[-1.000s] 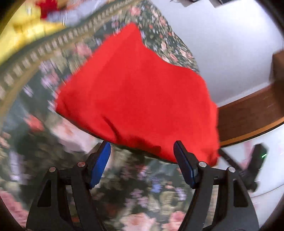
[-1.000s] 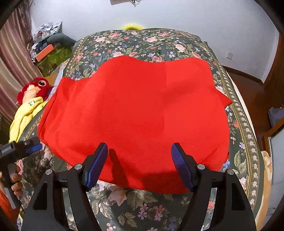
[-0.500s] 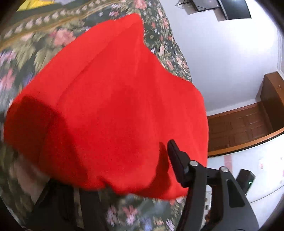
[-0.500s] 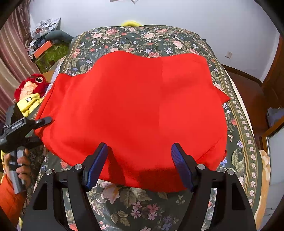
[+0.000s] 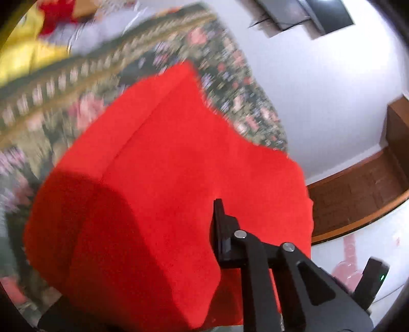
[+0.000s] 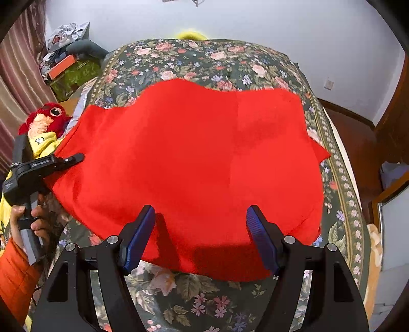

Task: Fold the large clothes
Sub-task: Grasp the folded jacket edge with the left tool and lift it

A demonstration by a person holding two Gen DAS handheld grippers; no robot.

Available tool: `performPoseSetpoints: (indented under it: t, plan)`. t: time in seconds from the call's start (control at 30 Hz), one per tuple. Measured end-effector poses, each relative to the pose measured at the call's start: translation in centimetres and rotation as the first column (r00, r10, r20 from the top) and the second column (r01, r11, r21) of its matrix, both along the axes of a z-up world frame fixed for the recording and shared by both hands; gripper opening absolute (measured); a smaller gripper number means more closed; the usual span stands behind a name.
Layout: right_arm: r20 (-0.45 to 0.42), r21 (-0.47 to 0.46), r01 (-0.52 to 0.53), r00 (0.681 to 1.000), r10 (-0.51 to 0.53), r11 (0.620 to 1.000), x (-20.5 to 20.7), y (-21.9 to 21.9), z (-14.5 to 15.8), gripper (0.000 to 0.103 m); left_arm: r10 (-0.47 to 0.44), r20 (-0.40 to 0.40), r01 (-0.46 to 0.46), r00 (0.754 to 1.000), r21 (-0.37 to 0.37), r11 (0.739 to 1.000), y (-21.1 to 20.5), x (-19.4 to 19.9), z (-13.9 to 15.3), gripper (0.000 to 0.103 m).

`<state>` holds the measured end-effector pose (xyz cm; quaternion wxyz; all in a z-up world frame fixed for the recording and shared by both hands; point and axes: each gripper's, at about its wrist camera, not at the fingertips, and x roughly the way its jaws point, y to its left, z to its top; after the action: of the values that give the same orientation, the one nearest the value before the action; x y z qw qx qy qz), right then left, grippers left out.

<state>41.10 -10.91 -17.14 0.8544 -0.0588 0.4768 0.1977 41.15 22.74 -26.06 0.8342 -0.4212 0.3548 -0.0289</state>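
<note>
A large red garment (image 6: 194, 163) lies spread across a bed covered by a dark floral bedspread (image 6: 219, 58). It fills most of the middle of the bed, its near edge hanging close to the foot of the bed in the right wrist view.

The right claw (image 6: 200, 237) hovers over that near edge with its two blue-padded fingers (image 6: 138, 240) wide apart, gripping nothing; the red cloth shows between them.

The left claw (image 6: 74, 158) reaches in from the left side of the bed, held by a hand (image 6: 28, 217) in an orange sleeve (image 6: 12, 270). Its tip sits at the left edge of the garment. In the left wrist view, only one black finger (image 5: 225, 235) shows, and a raised fold of red cloth (image 5: 143, 229) covers the space where the other finger would be. Whether this claw is apart or clamped on the cloth cannot be told.

Beside the bed on the left sit a red plush toy (image 6: 46, 120) and yellow fabric (image 6: 43, 145). A white wall (image 6: 255, 23) stands behind the bed, with wooden furniture (image 5: 358, 191) at the right.
</note>
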Motion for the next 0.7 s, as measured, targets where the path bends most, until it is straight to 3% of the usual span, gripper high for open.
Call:
performPoseSetpoints:
  t: [0.23, 0.43, 0.53, 0.7]
  plan:
    - [0.002, 0.07, -0.053, 0.999, 0.053, 0.996, 0.1, 3.3, 2.4, 0.071, 0.026, 0.065, -0.035, 0.998, 0.14, 0.99, 0.1, -3.1, 5.5, 0.009]
    - [-0.1, 0.14, -0.111, 0.987, 0.125, 0.984, 0.7, 8.0, 1.2, 0.071, 0.065, 0.143, -0.103, 0.988, 0.276, 0.956, 0.3, -6.8, 9.9, 0.009]
    - [-0.151, 0.138, -0.134, 0.976, 0.155, 0.981, 0.6, 9.8, -0.2, 0.071, 0.077, 0.188, -0.141, 0.979, 0.355, 0.924, -0.1, -8.4, 12.1, 0.009]
    - [-0.201, 0.132, -0.185, 0.957, 0.209, 0.974, -0.4, 11.6, -2.5, 0.071, 0.043, 0.248, -0.167, 0.968, 0.504, 0.847, -2.3, -9.7, 14.8, 0.008]
